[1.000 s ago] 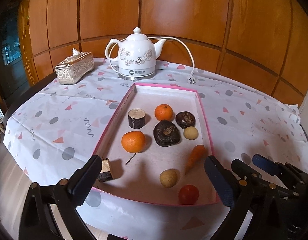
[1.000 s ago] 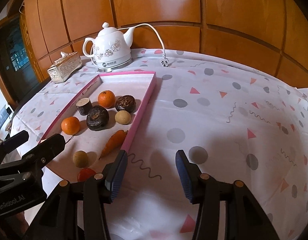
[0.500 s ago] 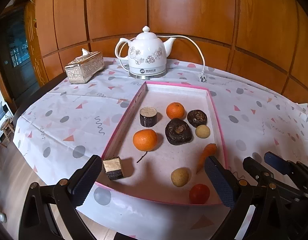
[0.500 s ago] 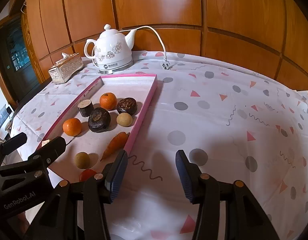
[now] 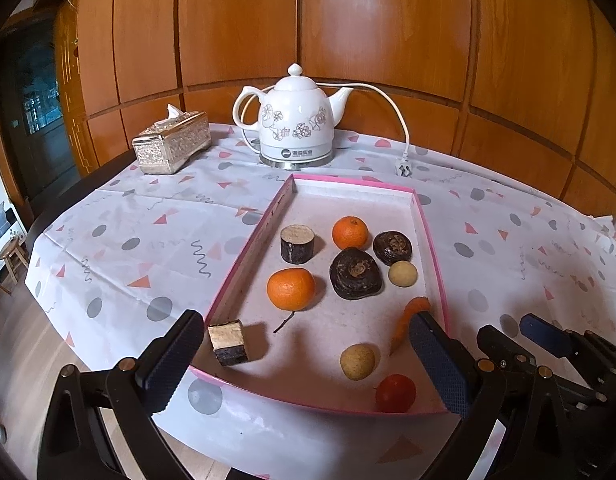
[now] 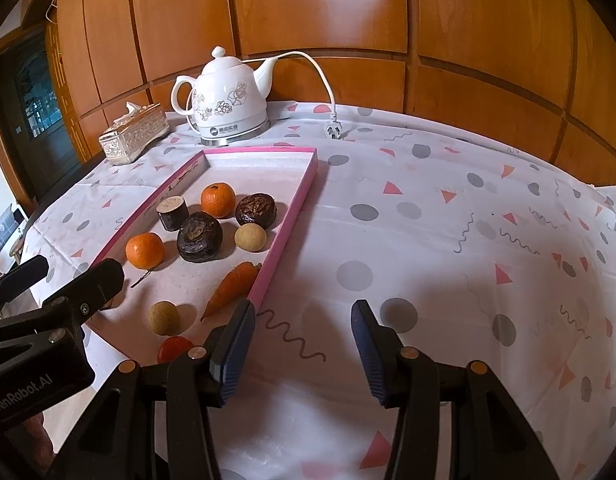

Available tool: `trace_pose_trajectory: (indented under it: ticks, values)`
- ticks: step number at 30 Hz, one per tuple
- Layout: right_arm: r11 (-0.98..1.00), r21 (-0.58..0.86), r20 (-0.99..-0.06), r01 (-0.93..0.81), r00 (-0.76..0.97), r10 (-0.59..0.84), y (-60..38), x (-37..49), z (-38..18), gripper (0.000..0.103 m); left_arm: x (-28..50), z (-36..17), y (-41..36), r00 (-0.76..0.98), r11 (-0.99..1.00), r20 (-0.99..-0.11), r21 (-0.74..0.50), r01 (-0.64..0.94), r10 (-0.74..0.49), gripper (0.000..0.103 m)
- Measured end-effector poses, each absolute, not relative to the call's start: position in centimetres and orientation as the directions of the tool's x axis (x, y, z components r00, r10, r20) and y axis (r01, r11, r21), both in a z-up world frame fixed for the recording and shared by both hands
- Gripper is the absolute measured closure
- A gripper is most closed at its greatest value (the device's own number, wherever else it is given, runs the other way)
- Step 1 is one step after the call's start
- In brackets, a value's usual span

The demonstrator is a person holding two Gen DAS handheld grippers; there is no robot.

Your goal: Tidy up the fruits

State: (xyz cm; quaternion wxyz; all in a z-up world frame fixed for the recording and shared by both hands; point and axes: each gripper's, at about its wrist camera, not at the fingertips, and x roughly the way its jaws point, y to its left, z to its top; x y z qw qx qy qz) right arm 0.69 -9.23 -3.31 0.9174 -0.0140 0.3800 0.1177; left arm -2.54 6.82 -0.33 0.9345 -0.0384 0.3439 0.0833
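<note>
A pink-rimmed tray (image 5: pixel 243 256) (image 6: pixel 295 208) lies on the patterned tablecloth. It holds two oranges (image 5: pixel 290 289) (image 5: pixel 350 233), a large dark fruit (image 5: pixel 356 274), a smaller dark fruit (image 5: pixel 392 248), two beige round fruits (image 5: pixel 403 273) (image 5: pixel 358 361), a carrot (image 5: pixel 408 318), a red tomato (image 5: pixel 395 393), a dark log piece (image 5: pixel 297 244) and a square bark piece (image 5: pixel 229 342). My left gripper (image 5: pixel 303 364) is open and empty over the tray's near edge. My right gripper (image 6: pixel 301 354) is open and empty over the cloth right of the tray.
A white kettle (image 5: pixel 295 120) with a trailing cord and plug (image 5: pixel 404 168) stands behind the tray. A silver tissue box (image 5: pixel 171 142) sits at the back left. Wood panelling backs the table. The table's edge drops to the floor at the left.
Both grippers have pulled back and risen slightly, so the tray and kettle sit lower and farther in view. Both stay open. Nothing in the tray has moved.
</note>
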Motion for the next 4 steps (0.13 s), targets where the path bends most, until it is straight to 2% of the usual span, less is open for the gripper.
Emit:
trace_pose_trajectory:
  ticks: [4]
  values:
    - [0.974,0.077,-0.702,-0.211,0.683,0.204,-9.82,0.92,-3.43,0.052,-2.39,-0.38,6.90,0.749,0.984,-0.653,-0.028,-0.174,0.114,0.000]
